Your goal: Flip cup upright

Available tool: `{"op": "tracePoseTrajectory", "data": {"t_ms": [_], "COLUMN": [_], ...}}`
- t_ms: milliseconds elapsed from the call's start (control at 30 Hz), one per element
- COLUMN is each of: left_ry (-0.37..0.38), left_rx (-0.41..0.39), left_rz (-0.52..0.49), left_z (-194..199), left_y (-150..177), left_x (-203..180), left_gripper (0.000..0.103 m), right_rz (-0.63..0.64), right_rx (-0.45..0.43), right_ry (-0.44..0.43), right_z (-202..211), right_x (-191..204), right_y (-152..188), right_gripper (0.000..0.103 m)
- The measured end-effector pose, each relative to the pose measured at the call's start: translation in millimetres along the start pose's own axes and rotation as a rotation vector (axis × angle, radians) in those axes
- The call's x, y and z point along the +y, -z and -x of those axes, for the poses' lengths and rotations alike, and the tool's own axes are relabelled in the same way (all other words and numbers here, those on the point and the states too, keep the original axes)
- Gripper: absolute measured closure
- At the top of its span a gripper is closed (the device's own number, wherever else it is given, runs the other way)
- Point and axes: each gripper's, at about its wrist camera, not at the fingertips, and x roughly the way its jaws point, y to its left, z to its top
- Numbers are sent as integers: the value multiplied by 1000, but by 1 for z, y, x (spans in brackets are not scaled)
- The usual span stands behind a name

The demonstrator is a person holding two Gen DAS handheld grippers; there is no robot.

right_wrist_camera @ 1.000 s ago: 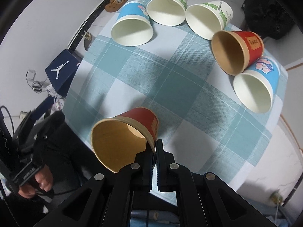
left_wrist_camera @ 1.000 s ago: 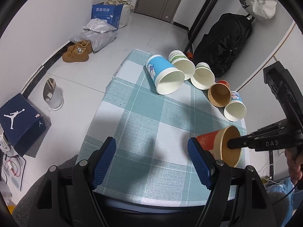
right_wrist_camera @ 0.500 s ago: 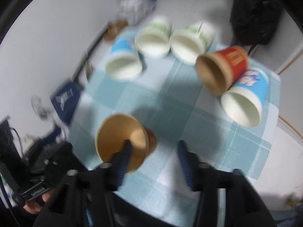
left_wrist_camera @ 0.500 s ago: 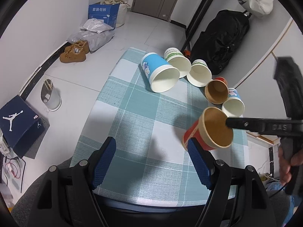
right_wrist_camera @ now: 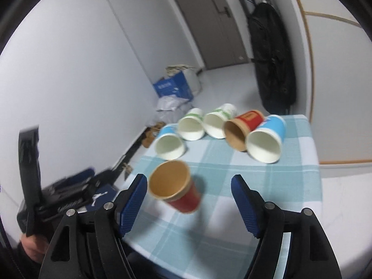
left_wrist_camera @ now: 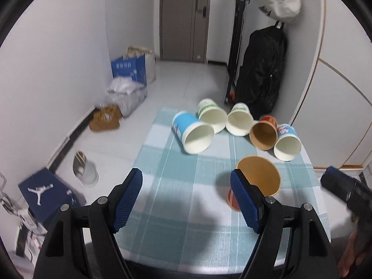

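A red paper cup with a brown inside (left_wrist_camera: 257, 179) (right_wrist_camera: 174, 184) stands mouth up on the checked tablecloth (left_wrist_camera: 181, 200) near the table's front. It tilts slightly and looks blurred. My right gripper (right_wrist_camera: 189, 200) is open, with the cup just ahead between its blue pads and free of them. My left gripper (left_wrist_camera: 187, 197) is open and empty; the cup sits just behind its right pad (left_wrist_camera: 244, 200).
Several cups lie on their sides in a row at the table's far edge: a blue one (left_wrist_camera: 193, 133), two white-green ones (left_wrist_camera: 212, 117), a red one (left_wrist_camera: 265, 132) and a blue one (left_wrist_camera: 287, 143). A black bag (left_wrist_camera: 260, 69) hangs beyond.
My right gripper held the red cup by its rim, lifted and turned it mouth up, then opened and drew back. The cup now stands on the cloth. The left gripper stayed open.
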Motion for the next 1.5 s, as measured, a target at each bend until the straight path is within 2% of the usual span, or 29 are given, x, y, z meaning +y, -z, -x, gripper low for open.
{"op": "tracePoseTrajectory", "data": {"t_ms": [67,233,300,500,700,1167,1500], "left_ry": [3,19,28,37,85,103,85], "left_rx": [-6,-10,-11,-22,-12,6,-41], "left_rz": [3,35,35,27,30,2,-20], "left_z": [1,3,2,6,10,8,16], "left_y": [-1,0,0,2,4,5,6], "left_x": [-1,-1,-4,-13,-13,-18,-21], "left_gripper": [29,29,29,29,29,29,29], "right_rz": [57,94,130,154,140,126,92], "right_rx": [-34,-140,-176,-240,-234,-198,-192], "right_ry": [21,50,78,106,103,93,85], "right_z": [5,26,33,39,42,37,37], "right_x": [11,24,31,34,32,28,24], "right_y": [6,13,16,19,20,21,19], "right_gripper": [22,15,9,5,5,5,3]}}
